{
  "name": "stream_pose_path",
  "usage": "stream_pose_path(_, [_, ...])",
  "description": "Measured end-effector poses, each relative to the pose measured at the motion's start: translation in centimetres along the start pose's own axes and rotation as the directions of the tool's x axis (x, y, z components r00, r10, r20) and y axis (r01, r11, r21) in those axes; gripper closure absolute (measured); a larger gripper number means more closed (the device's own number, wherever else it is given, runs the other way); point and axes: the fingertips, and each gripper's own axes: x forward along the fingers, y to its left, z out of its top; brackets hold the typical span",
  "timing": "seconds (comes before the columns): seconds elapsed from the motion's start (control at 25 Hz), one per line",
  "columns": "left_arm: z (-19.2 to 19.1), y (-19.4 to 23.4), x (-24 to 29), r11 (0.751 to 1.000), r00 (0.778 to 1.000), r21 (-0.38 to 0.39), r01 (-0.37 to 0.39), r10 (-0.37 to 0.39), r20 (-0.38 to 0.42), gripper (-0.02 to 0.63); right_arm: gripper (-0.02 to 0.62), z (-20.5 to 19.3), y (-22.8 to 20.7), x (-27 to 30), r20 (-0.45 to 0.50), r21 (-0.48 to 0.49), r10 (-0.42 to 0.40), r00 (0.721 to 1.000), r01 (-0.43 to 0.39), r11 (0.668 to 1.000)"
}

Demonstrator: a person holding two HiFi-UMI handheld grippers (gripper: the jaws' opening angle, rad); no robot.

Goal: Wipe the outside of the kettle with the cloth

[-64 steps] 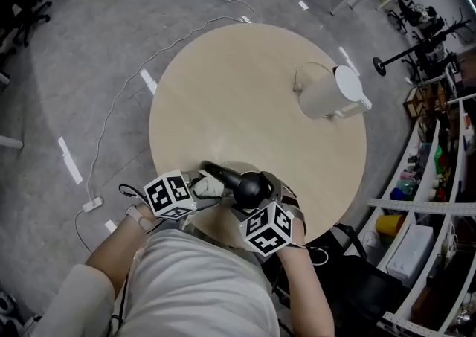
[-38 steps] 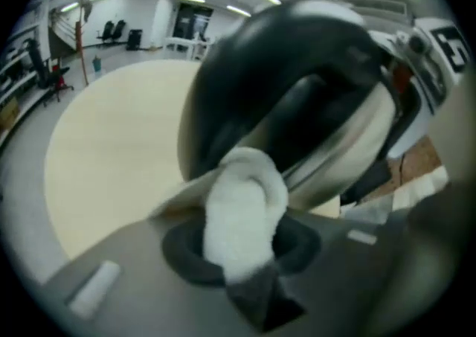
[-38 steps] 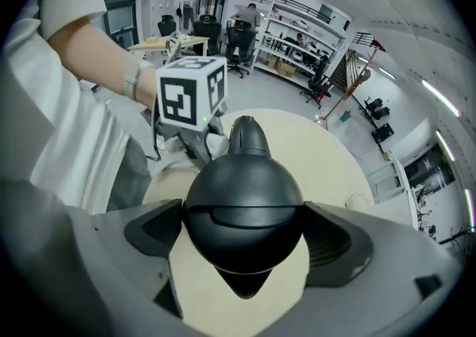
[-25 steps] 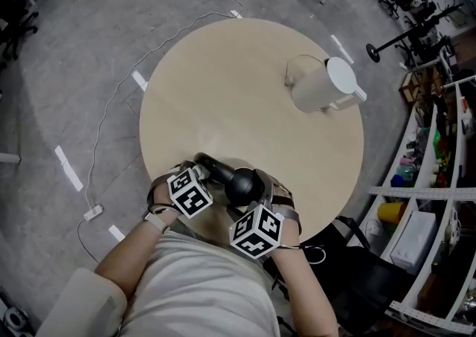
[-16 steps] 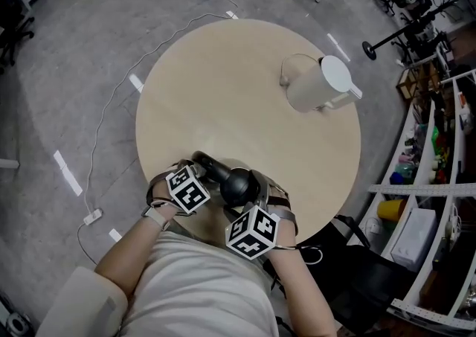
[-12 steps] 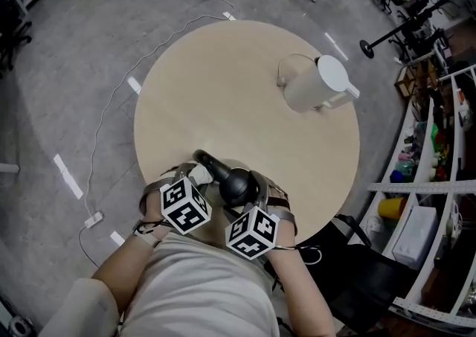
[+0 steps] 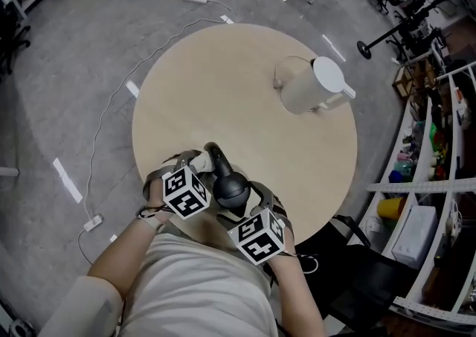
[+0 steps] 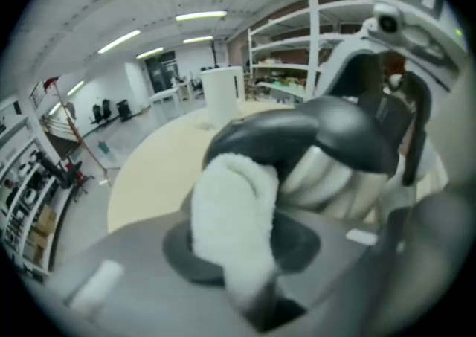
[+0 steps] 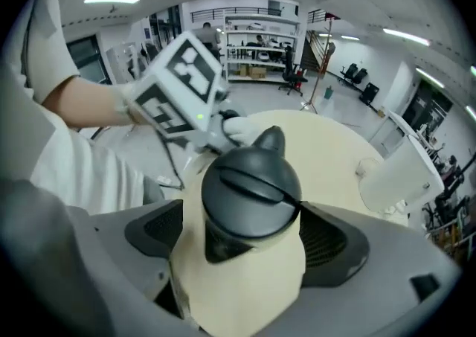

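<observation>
Kettle: the kettle, cream body under a black lid, stands upright at the near edge of the round table, right in front of the person.
Right gripper: the right gripper has its jaws closed on the cream body, one dark pad on each side, with the lid rising above them.
Left gripper: the left gripper has its jaws pinched on a folded white cloth, which stands out well past the tips.
Cloth to kettle: the cloth sits at the kettle's far-left side, up at lid height. It is against or just beside the black part that juts out there. I cannot tell whether it touches the cream wall.
Black part's axis: in the head view this black part runs from the lid toward the far left. Whether it is the spout or the handle is not clear.
Deciding relation: from the left jaws the kettle lies to the right and slightly nearer. A wipe would therefore press rightward and down onto the body.
Nearer hand: the left one, which carries the cloth, is on the exposed far-left face. The right one serves as the clamp and covers both flanks.
Judged step: wiping seems to be under way at the top. The cream wall below looks like the next area, and the right grip may need turning to expose the clamped sides.
Elsewhere: a white jug stands at the far right of the table, well apart from both grippers.
</observation>
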Motion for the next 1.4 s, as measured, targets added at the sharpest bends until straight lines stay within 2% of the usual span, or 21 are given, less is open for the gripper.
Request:
stream_pose_path(0.08, [1.4,0.8,1.5,0.997,0.999,0.078,0.029,-0.03,0.013,0.499,0.114,-1.5,1.7,-0.5,-0.055,-0.087,0.007,0.998,-0.012,0.996])
stream_pose_path(0.16, [2.5,0.9,2.2,0.983,0.997,0.166,0.077,-0.08,0.01,0.499,0.114,-2.4,2.1,-1.3,-0.053,-0.189,-0.013,0.998,0.003,0.982])
stream_pose_path(0.28, [1.9,1.1,0.3,0.967,0.995,0.236,0.095,-0.088,-0.037,0.497,0.114,-1.6,-0.1,-2.8,0.018,-0.196,-0.053,0.998,0.055,0.979])
stream_pose_path(0.36, [1.1,0.0,-2.4,0.97,0.991,0.204,0.132,-0.128,-0.031,0.497,0.114,-0.6,-0.7,-2.4,0.026,-0.176,-0.003,1.0,0.007,0.984])
stream_pose_path(0.44, [1.6,-1.8,-4.7,0.973,0.982,0.144,0.181,-0.188,0.03,0.499,0.114,-0.1,-0.4,-0.9,0.005,-0.203,0.058,0.998,-0.056,0.978])
stream_pose_path(0.52, [2.2,-2.5,-5.2,0.976,0.979,0.117,0.182,-0.192,0.074,0.5,0.115,0.1,0.0,0.1,-0.035,-0.237,0.095,0.995,-0.101,0.966])
stream_pose_path(0.56, [1.9,-2.3,-4.6,0.979,0.983,0.117,0.165,-0.173,0.064,0.5,0.115,0.1,0.1,0.2,-0.049,-0.243,0.101,0.994,-0.11,0.964])
stream_pose_path(0.64, [-0.8,-1.7,-1.5,0.979,0.991,0.156,0.132,-0.126,-0.045,0.5,0.115,0.1,0.2,0.1,-0.054,-0.239,0.104,0.993,-0.114,0.964])
stream_pose_path(0.72, [-5.2,-2.1,2.4,0.951,0.973,0.268,0.156,-0.101,-0.208,0.5,0.115,0.1,0.3,0.1,-0.044,-0.231,0.109,0.993,-0.116,0.966])
stream_pose_path(0.76, [-7.0,-2.6,3.6,0.927,0.961,0.332,0.175,-0.087,-0.263,0.5,0.115,0.2,0.4,0.1,-0.043,-0.229,0.11,0.993,-0.117,0.966])
stream_pose_path(0.8, [-7.8,-2.8,3.9,0.904,0.96,0.393,0.169,-0.06,-0.275,0.499,0.115,0.2,0.5,0.1,-0.045,-0.229,0.109,0.993,-0.116,0.966])
stream_pose_path(0.84, [-7.0,-2.7,3.0,0.884,0.973,0.452,0.121,-0.015,-0.231,0.5,0.115,0.3,0.7,0.1,-0.05,-0.23,0.106,0.993,-0.115,0.966])
stream_pose_path(0.88, [-4.9,-2.2,1.2,0.859,0.991,0.51,0.034,0.039,-0.132,0.5,0.115,0.3,0.8,0.1,-0.055,-0.232,0.103,0.993,-0.113,0.966])
stream_pose_path(0.92, [-1.7,-1.9,-0.9,0.816,0.996,0.573,-0.072,0.087,0.001,0.501,0.115,0.3,0.8,0.1,-0.058,-0.234,0.1,0.993,-0.111,0.966])
stream_pose_path(0.96, [1.4,-1.8,-2.7,0.748,0.986,0.643,-0.167,0.114,0.123,0.502,0.115,0.3,0.7,0.1,-0.061,-0.235,0.098,0.993,-0.11,0.966])
stream_pose_path(1.0, [3.6,-2.1,-3.6,0.667,0.974,0.711,-0.221,0.116,0.194,0.5,0.115,0.3,0.6,0.1,-0.062,-0.236,0.098,0.993,-0.11,0.965])
stream_pose_path(1.04, [4.5,-2.5,-3.6,0.603,0.973,0.765,-0.225,0.102,0.205,0.5,0.115,0.3,0.6,0.2,-0.063,-0.236,0.099,0.993,-0.111,0.965])
stream_pose_path(1.12, [3.6,-2.4,-1.0,0.542,0.983,0.821,-0.181,0.095,0.154,0.502,0.115,0.3,0.6,0.2,-0.061,-0.234,0.101,0.993,-0.113,0.966])
stream_pose_path(1.24, [-0.9,-1.0,3.6,0.46,0.985,0.875,-0.151,0.144,0.094,0.5,0.115,0.4,0.8,0.1,-0.061,-0.23,0.104,0.993,-0.115,0.966])
stream_pose_path(1.32, [-1.8,-1.6,2.6,0.418,0.977,0.885,-0.204,0.14,0.159,0.5,0.115,0.5,1.0,0.0,-0.066,-0.229,0.104,0.992,-0.117,0.966])
stream_pose_path(1.4, [0.0,-2.0,-1.2,0.333,0.946,0.887,-0.32,0.157,0.283,0.502,0.115,0.4,1.0,0.0,-0.069,-0.231,0.102,0.992,-0.116,0.966])
